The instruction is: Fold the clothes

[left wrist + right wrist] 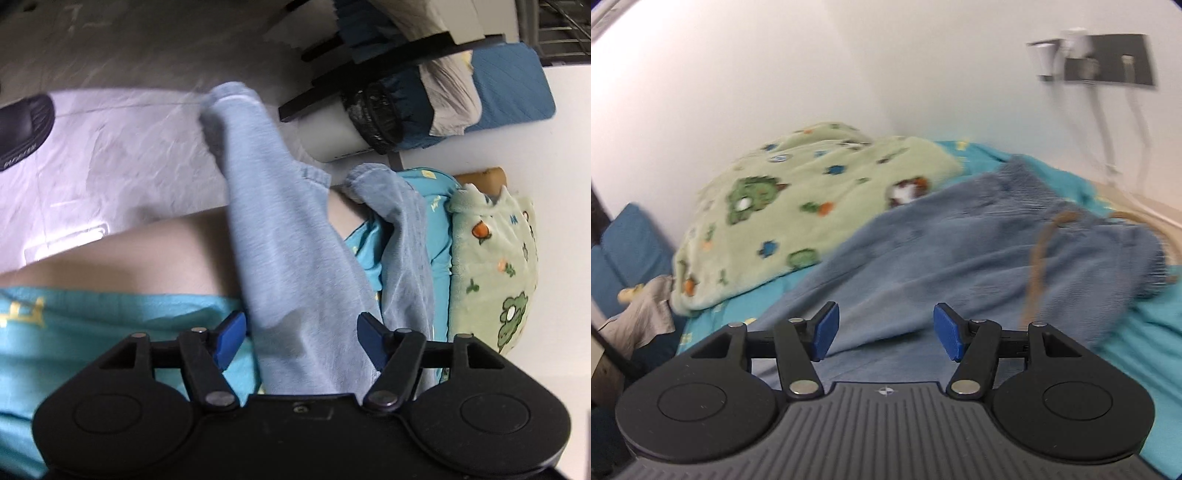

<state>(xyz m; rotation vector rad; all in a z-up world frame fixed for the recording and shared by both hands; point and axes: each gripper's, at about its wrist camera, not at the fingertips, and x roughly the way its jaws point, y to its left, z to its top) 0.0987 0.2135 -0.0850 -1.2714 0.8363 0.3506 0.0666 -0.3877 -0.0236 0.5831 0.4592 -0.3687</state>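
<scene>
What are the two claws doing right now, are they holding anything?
Left claw: open; the blue trousers lie between its pads, not pinched.
Right claw: open, holding nothing, above the blue trousers.

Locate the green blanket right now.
Right wrist view: green blanket lies bunched on the teal sheet against the wall, left of and behind the blue pants. Left wrist view: it sits at the right edge.

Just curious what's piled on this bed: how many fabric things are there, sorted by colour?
Light blue: 1, the trousers
Pale green: 1, the cartoon-print fleece blanket
Teal: 1, the bedsheet
Total: 3
</scene>
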